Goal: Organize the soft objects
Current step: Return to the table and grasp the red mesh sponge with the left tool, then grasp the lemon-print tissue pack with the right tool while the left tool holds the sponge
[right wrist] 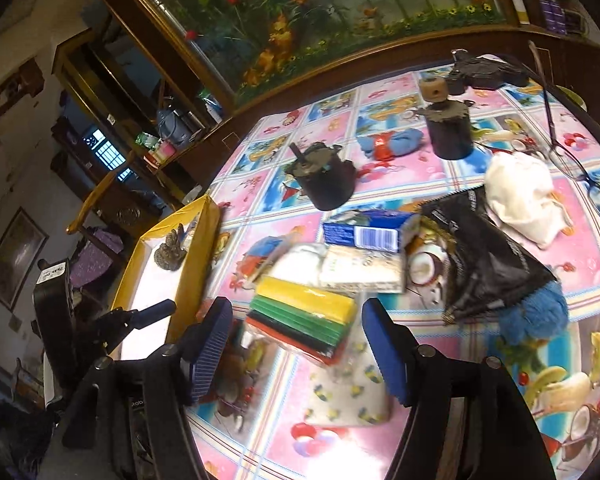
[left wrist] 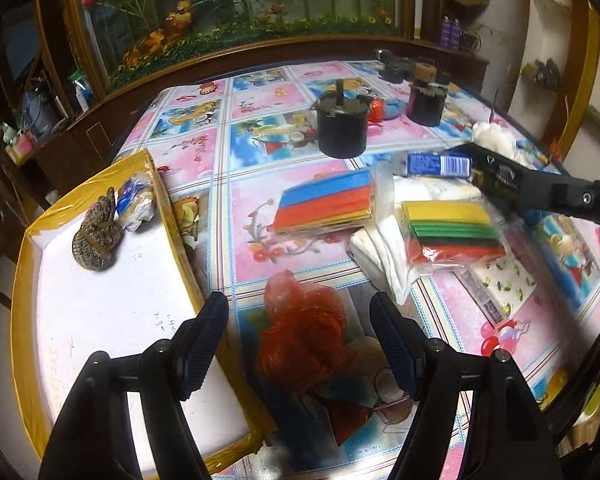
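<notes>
My left gripper [left wrist: 298, 340] hangs open over a crumpled red mesh bag [left wrist: 312, 364] that lies on the table between its blue pads, untouched. Just to its left is a yellow-rimmed tray [left wrist: 168, 216] with a white floor, holding a grey knitted piece [left wrist: 96, 240] and a white-and-blue wrapped bundle [left wrist: 136, 200]. My right gripper [right wrist: 300, 338] is open too, with a wrapped stack of yellow, green, black and red sponge sheets [right wrist: 304, 316] lying between and below its fingers, apart from both pads. A second stack, blue, red and orange [left wrist: 328, 204], rests mid-table.
White cloths [left wrist: 384, 256], a blue packet [right wrist: 364, 234], a black foil bag [right wrist: 480, 256], a white pouch [right wrist: 520, 200], a blue fluffy ball [right wrist: 536, 316] and a printed pack [right wrist: 348, 396] crowd the right. Two black cylinders [left wrist: 342, 128] [left wrist: 426, 106] stand behind. Spectacles [right wrist: 572, 160] lie far right.
</notes>
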